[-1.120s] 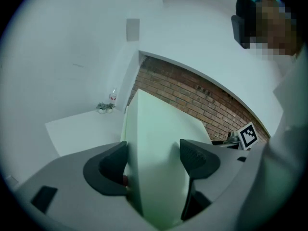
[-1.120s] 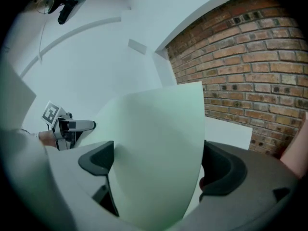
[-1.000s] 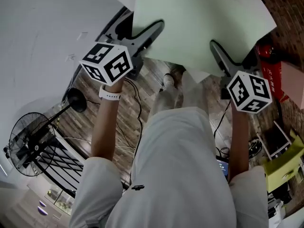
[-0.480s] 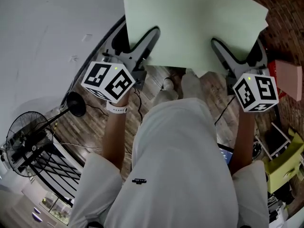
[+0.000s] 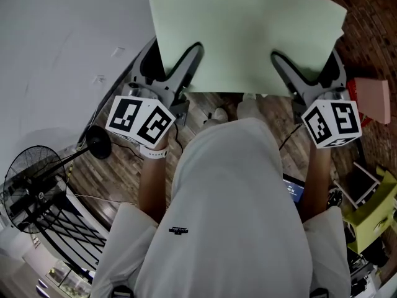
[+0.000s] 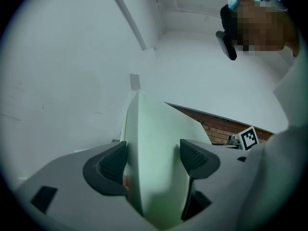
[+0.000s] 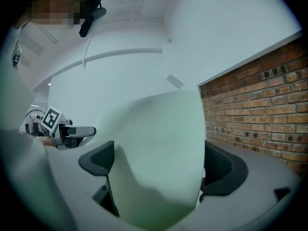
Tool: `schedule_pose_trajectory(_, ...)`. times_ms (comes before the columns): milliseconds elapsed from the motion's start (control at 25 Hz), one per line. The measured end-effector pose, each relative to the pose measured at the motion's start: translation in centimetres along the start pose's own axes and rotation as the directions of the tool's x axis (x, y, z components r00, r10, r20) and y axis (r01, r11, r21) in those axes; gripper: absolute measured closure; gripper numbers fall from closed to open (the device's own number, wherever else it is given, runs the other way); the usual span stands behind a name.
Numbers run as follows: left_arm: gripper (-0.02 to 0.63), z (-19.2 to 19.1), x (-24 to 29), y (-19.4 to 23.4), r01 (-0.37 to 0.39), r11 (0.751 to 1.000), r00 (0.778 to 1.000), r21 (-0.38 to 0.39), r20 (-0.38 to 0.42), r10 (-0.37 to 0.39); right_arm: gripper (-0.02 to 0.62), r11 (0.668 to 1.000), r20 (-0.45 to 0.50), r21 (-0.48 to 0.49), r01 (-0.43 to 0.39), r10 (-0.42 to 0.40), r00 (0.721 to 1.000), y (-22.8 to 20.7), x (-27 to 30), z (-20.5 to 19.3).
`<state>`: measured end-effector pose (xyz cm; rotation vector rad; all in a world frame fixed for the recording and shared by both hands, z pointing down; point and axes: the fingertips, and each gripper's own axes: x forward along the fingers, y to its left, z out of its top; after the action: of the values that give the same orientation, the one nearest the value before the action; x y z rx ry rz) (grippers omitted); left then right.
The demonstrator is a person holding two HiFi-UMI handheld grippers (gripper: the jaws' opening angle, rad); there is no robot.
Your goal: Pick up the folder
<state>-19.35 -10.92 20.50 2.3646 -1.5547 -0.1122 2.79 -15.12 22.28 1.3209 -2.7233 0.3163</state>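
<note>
Head view: the pale green folder [image 5: 248, 30] hangs in the air, resting on no surface, gripped by both claws.
Its long axis runs side to side ahead of the person. The left gripper [image 5: 188, 59] clamps the near edge toward the left corner, the right gripper [image 5: 286, 67] toward the right corner, both equally close. Each gripper view shows wide-set jaws pinching the bowed folder between them.

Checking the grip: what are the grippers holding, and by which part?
The pale green folder, by its near edge: left gripper toward the left, right gripper toward the right.
</note>
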Motion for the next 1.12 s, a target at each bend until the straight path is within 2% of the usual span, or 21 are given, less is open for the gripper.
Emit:
schedule_pose_trajectory(400, 0.247, 0.5, -5.5, -0.6, -0.002, 1.000, 0.998, 0.006, 0.063, 0.002, 0.041, 0.998, 0.042, -0.061, -0.023, 0.025, 0.999, 4.7, -2.8, 0.9)
schedule_pose_trajectory(720, 0.247, -0.8, -6.7, -1.1, 0.018, 1.000, 0.997, 0.003, 0.071, -0.018, 0.041, 0.998, 0.048, -0.069, 0.003, 0.000, 0.999, 5.5, -4.3, -0.1)
schedule_pose_trajectory(1120, 0.247, -0.5, -7.7, -1.1, 0.034, 0.999, 0.996, -0.006, 0.080, -0.034, 0.041, 0.997, 0.051, -0.075, 0.016, -0.012, 0.999, 6.4, -5.0, 0.2)
